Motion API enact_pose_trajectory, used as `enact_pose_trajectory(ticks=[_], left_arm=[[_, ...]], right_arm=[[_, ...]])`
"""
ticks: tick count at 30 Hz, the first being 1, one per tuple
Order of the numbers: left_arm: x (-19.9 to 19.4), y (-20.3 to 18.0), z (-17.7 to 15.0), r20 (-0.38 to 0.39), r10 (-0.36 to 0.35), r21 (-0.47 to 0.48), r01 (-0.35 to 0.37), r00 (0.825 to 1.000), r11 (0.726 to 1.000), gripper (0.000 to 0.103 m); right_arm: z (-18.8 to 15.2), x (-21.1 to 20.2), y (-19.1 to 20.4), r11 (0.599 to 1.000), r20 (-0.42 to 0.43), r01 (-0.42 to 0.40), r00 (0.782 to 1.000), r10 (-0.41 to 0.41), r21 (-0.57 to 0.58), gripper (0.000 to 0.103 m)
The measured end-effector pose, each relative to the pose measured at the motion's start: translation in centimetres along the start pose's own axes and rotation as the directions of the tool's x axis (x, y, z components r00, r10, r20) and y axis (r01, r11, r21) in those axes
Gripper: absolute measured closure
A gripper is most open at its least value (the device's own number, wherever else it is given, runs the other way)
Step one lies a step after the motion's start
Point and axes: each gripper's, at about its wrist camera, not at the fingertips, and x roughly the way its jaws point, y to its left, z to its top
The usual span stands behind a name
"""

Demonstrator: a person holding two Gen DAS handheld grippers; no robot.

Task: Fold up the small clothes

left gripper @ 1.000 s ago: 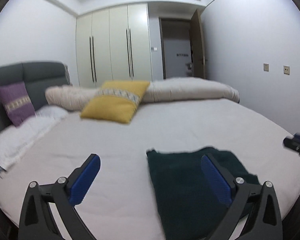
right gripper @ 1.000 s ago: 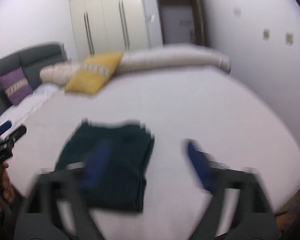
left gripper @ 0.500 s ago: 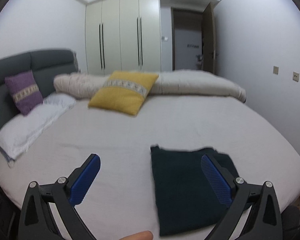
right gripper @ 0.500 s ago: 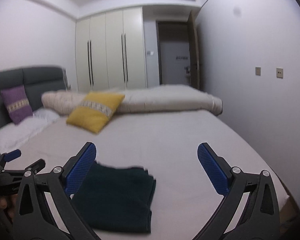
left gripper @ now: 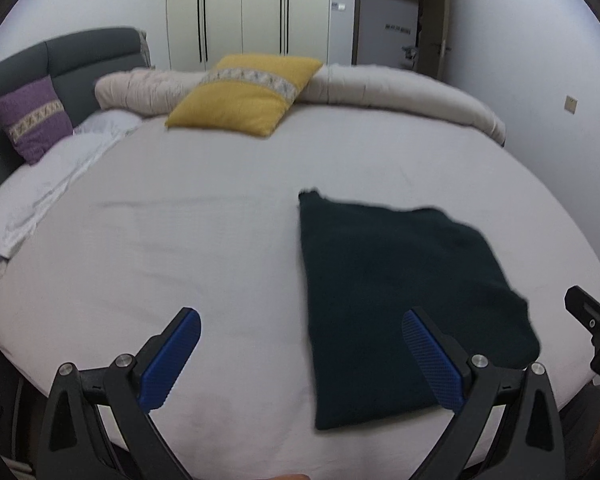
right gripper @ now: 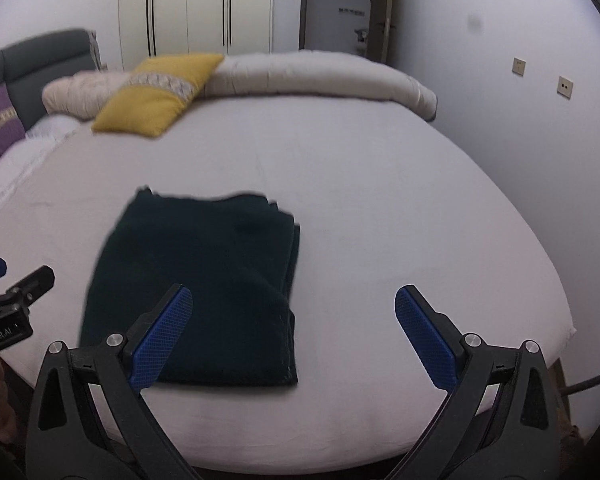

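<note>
Dark green cloth (left gripper: 404, 292) lies folded flat on the bed (left gripper: 180, 240), long axis running away from both grippers. Left gripper (left gripper: 300, 356) and right gripper (right gripper: 292, 332) both spread wide, empty, above its near edge. Cloth sits between them, roughly equally near.

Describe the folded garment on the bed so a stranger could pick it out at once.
Start at the wide bed under its pale sheet. Near its front edge lies the folded dark green garment, flat and roughly rectangular. It is the only dark thing on the sheet; the yellow cushion and purple cushion sit far back.
</note>
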Motion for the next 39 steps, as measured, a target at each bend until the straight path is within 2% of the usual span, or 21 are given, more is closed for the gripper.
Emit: enact_pose_trajectory(ticks=[6, 13, 39], left_arm=[[0.8, 0.0, -0.7, -0.018, 0.012, 0.008, -0.011, 1.000, 1.000, 0.000], [1.3, -0.3, -1.4, -0.032, 0.018, 0.021, -0.017, 0.999, 1.000, 0.000], [1.8, 0.0, -1.9, -0.049, 0.019, 0.012, -0.018, 0.999, 1.000, 0.000]], right_arm=[[-1.8, 2.5, 1.0, 1.000, -0.032, 0.007, 0.999, -0.008, -0.018, 0.000], [-2.1, 4.3, 1.1, 1.000, -0.056, 0.003, 0.998, -0.004, -0.023, 0.000], [-1.8, 5.1, 1.7, 0.999, -0.073, -0.024, 0.997, 0.022, -0.035, 0.000]])
